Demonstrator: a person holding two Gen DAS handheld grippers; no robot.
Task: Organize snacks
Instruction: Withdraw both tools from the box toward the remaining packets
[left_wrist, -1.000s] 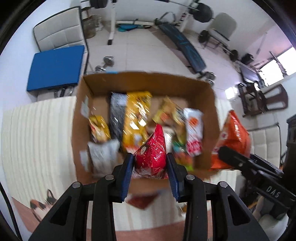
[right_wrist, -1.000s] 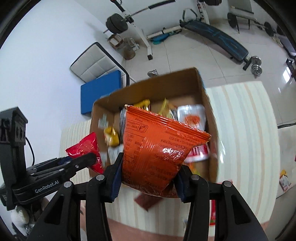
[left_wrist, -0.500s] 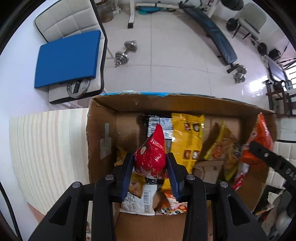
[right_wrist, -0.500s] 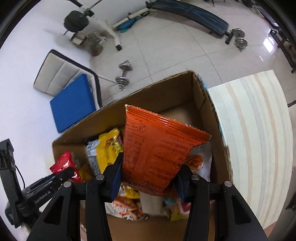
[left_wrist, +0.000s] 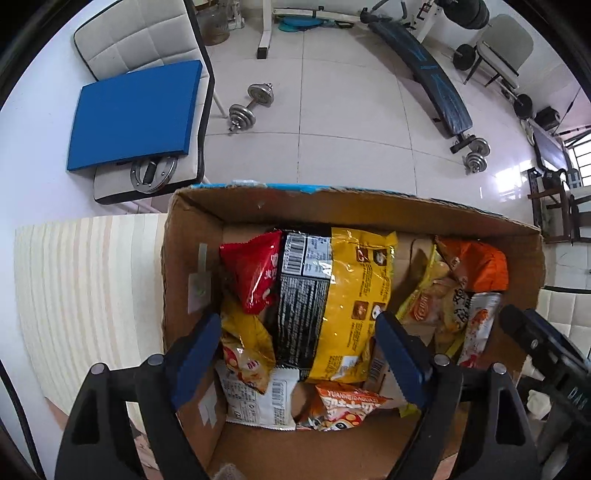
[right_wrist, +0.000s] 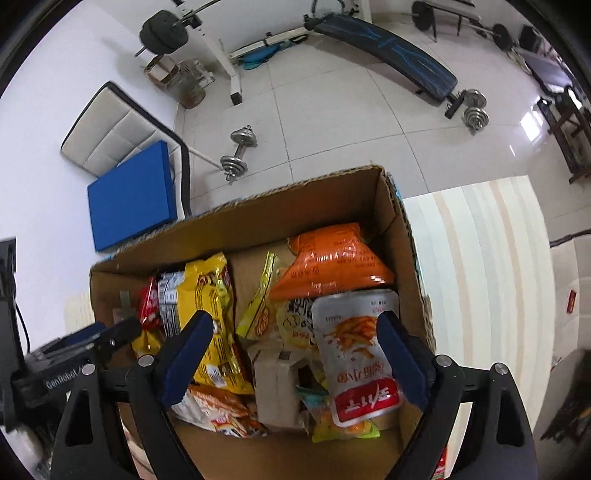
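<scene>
A cardboard box (left_wrist: 184, 258) (right_wrist: 402, 236) on the striped table holds several snack packs. My left gripper (left_wrist: 299, 332) hangs over its left half, jaws opening, nothing pressed between its pads. The small red pack (left_wrist: 255, 273) (right_wrist: 149, 306) lies loose in the box's far left corner beside a black and yellow bag (left_wrist: 340, 295) (right_wrist: 210, 302). My right gripper (right_wrist: 293, 332) hovers over the right half, jaws also opening. The orange bag (right_wrist: 332, 258) (left_wrist: 476, 269) rests against the far right wall, above a silver pouch (right_wrist: 358, 347).
The striped cream tablecloth (left_wrist: 85, 280) (right_wrist: 480, 258) flanks the box on both sides. Beyond the table edge stand a chair with a blue cushion (left_wrist: 136, 114), dumbbells (left_wrist: 251, 107) and a weight bench (right_wrist: 384, 40) on the tiled floor.
Both grippers moved forward over the box and lowered into it, then opened. The red pack dropped into the far left corner and the orange bag dropped at the far right.
</scene>
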